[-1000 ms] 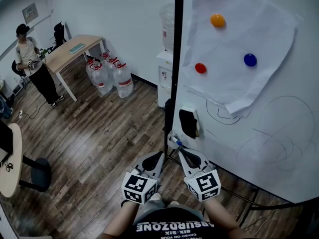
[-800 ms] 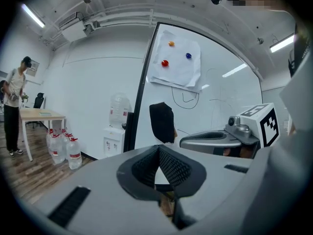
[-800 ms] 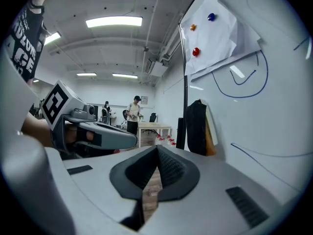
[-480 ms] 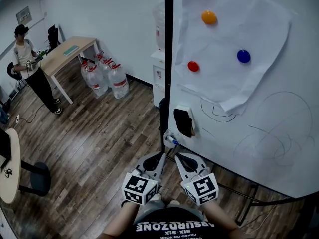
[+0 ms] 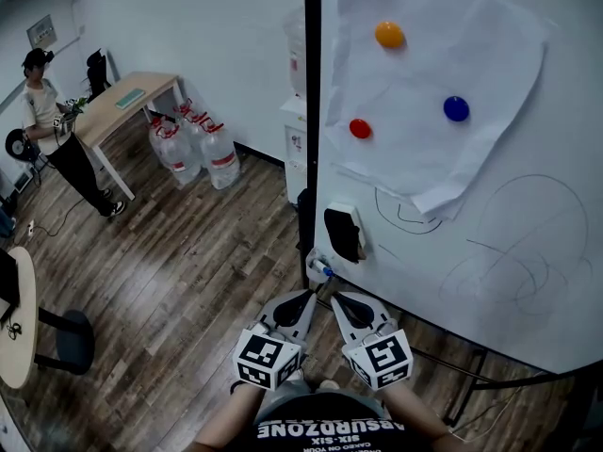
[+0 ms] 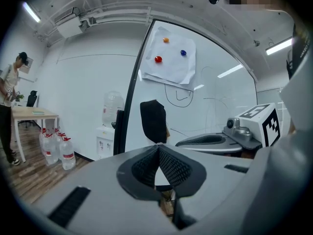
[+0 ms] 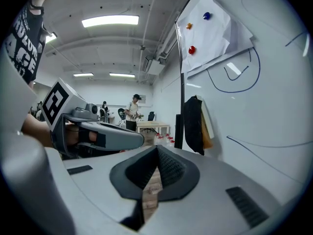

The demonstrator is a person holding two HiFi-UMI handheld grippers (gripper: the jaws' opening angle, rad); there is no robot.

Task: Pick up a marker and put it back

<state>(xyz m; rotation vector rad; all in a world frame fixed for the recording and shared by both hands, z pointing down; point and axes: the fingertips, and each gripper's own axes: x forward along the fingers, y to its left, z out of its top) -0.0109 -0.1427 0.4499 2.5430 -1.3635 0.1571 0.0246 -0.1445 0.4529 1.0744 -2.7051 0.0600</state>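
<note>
Little has moved: the white whiteboard (image 5: pixel 424 281) sits slightly further left in the head view. The grey left gripper (image 5: pixel 302 298) is closed on nothing. Just ahead, the blue-capped marker (image 5: pixel 322 270) rests at the board's lower corner. The grey right gripper (image 5: pixel 337 299) is likewise closed and empty, so the pickup hasn't begun.

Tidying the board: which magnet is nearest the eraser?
The red magnet, lowest and leftmost; the orange magnet and blue magnet sit farther from the eraser.
</note>
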